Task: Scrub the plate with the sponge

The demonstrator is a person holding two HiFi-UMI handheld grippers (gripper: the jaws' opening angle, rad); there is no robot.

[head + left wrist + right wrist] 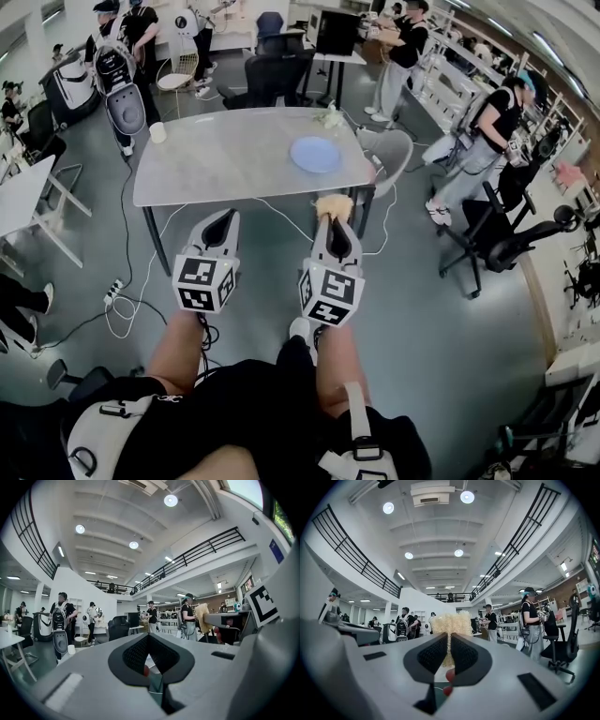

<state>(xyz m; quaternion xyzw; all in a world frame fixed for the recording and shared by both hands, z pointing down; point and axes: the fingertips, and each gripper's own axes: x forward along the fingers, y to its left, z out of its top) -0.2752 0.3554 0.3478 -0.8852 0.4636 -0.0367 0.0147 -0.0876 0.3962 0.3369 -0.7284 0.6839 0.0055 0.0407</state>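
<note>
A light blue plate [315,154] lies on the grey table [225,155], toward its right side. My right gripper [330,221] is shut on a fuzzy yellow sponge [329,206], held in the air short of the table's near edge; in the right gripper view the sponge [450,625] sticks up from between the closed jaws. My left gripper [221,223] hangs beside it at the same height, jaws together with nothing in them [149,639]. Both are well short of the plate.
A white cup [157,132] stands at the table's far left corner and a small pale object [332,116] at its far right. A grey chair [394,155] stands right of the table, a black office chair [502,239] farther right. Cables [127,300] trail on the floor. People stand around the room.
</note>
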